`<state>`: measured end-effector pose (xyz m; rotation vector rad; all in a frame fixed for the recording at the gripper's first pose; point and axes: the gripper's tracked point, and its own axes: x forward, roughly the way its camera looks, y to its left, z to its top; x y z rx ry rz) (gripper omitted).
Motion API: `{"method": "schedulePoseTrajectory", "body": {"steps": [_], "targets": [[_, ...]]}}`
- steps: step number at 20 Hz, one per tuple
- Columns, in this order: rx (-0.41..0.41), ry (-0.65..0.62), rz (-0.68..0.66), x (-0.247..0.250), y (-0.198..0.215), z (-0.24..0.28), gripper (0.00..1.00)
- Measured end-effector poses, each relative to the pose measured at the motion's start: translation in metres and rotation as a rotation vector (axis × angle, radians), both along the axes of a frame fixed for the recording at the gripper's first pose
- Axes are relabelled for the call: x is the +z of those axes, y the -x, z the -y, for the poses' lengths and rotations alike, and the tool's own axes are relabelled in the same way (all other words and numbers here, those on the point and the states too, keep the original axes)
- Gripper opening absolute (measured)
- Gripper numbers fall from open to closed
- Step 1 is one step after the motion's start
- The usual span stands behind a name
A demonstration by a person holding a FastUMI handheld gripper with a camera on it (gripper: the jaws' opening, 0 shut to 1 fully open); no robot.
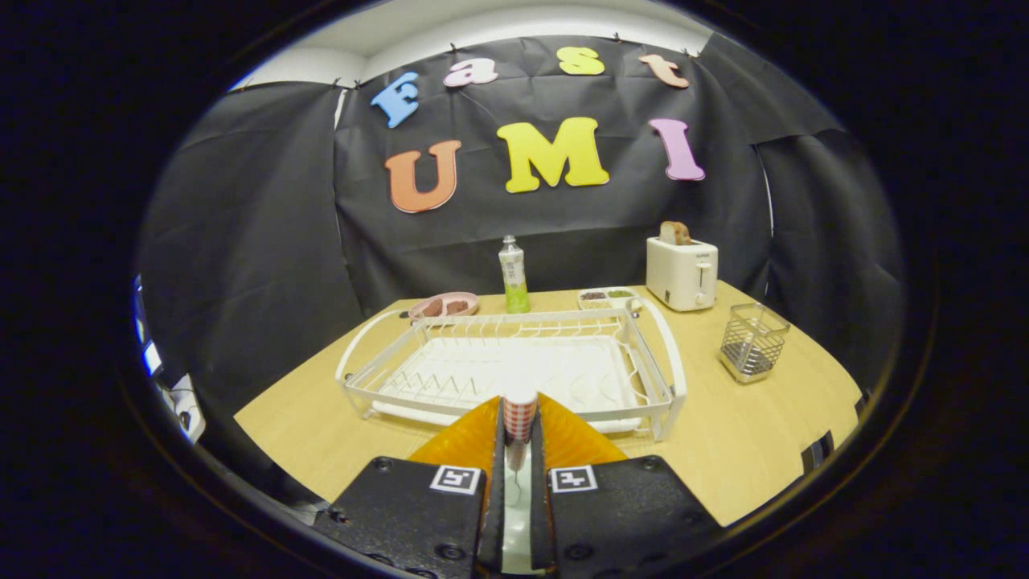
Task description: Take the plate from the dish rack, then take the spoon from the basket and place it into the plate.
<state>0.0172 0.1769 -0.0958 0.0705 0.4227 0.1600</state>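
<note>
My gripper [518,441] is shut on the spoon [519,412]. The spoon's red-and-white checked handle end sticks out past the fingertips, and its thin lower part hangs between the fingers. Directly under the fingers lies an orange plate [575,444] on the wooden table [748,434], showing on both sides of them. Just beyond the plate stands the white dish rack [514,366] with nothing in it. The wire basket [752,342] stands to the right of the rack, apart from it.
Behind the rack are a pink bowl [444,305], a clear bottle with green liquid [513,277], a small white dish of food [607,298] and a white toaster [682,273] holding bread. The table's front edge runs close below the plate.
</note>
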Motion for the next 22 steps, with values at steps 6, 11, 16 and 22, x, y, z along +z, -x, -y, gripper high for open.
{"method": "schedulePoseTrajectory", "body": {"steps": [6, 11, 16, 22], "targets": [[-0.049, 0.079, 0.145, 0.033, 0.001, 0.028, 0.85], [-0.059, 0.070, 0.206, 0.052, 0.004, 0.046, 0.95], [-0.100, 0.054, 0.275, 0.079, 0.011, 0.072, 1.00], [-0.183, 0.110, 0.388, 0.110, 0.037, 0.119, 1.00]]}}
